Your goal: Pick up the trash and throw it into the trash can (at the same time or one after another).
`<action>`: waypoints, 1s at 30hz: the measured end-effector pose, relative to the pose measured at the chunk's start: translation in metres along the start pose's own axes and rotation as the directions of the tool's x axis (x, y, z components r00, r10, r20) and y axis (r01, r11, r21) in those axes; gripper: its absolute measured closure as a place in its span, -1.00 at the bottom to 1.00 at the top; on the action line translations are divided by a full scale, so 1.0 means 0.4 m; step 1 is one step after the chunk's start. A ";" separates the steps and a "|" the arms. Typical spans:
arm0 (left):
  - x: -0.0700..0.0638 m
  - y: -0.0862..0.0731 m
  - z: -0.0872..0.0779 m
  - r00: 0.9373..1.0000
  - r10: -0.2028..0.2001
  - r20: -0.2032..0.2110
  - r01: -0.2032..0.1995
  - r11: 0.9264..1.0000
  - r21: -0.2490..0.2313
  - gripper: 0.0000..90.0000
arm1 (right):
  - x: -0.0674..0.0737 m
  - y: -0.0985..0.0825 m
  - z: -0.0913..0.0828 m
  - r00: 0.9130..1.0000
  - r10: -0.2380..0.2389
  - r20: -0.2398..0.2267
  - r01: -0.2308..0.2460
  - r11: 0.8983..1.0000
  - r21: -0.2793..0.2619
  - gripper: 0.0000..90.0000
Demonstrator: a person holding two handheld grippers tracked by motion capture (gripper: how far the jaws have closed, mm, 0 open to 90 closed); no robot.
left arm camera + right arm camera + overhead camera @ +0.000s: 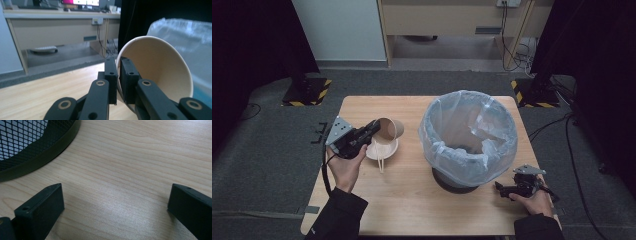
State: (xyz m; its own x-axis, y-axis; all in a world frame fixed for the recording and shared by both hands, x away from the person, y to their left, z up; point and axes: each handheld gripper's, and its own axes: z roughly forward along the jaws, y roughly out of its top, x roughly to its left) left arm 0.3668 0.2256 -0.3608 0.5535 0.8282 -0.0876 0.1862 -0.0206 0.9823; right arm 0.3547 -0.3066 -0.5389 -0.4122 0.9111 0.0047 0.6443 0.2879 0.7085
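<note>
1. Right now I have the left gripper (373, 128) clamped on the rim of a tan paper cup (390, 129), one jaw inside the mouth and one outside the wall, the two nearly touching with only the thin paper between them.
2. The cup is lifted and tipped on its side, well to the left of the black mesh wastebasket lined with a clear plastic bag (468, 137), its mouth facing back toward my gripper. In the left gripper view the cup (160, 67) looks empty inside.
3. Below the cup, also left of the wastebasket, a shallow white bowl (381, 149) sits on the wooden table (412, 200) with a pair of pale chopsticks (381, 161) resting across it.
4. I judge the cup very light and soft-walled: it will crush or slip if squeezed at mid-wall, so the rolled rim, its stiffest part, is the place to pinch. Being so light, it may cling to a jaw when let go.
5. My right gripper (507, 189) lies low on the table just in front of the wastebasket's right side, jaws spread wide and holding nothing; bare wood shows between them, with the mesh base (32, 142) close by.
</note>
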 end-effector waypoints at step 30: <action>-0.033 0.148 -0.139 0.998 -0.024 0.051 0.038 0.952 -0.303 0.87 | 0.001 0.001 0.001 1.000 0.001 0.000 -0.001 1.000 -0.003 -0.98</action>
State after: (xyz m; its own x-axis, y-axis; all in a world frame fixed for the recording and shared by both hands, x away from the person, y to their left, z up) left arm 0.3253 0.2448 -0.2923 0.5895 0.7989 -0.1191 -0.0476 0.1815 0.9822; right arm 0.3550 -0.3060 -0.5391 -0.4117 0.9113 0.0052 0.6426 0.2862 0.7107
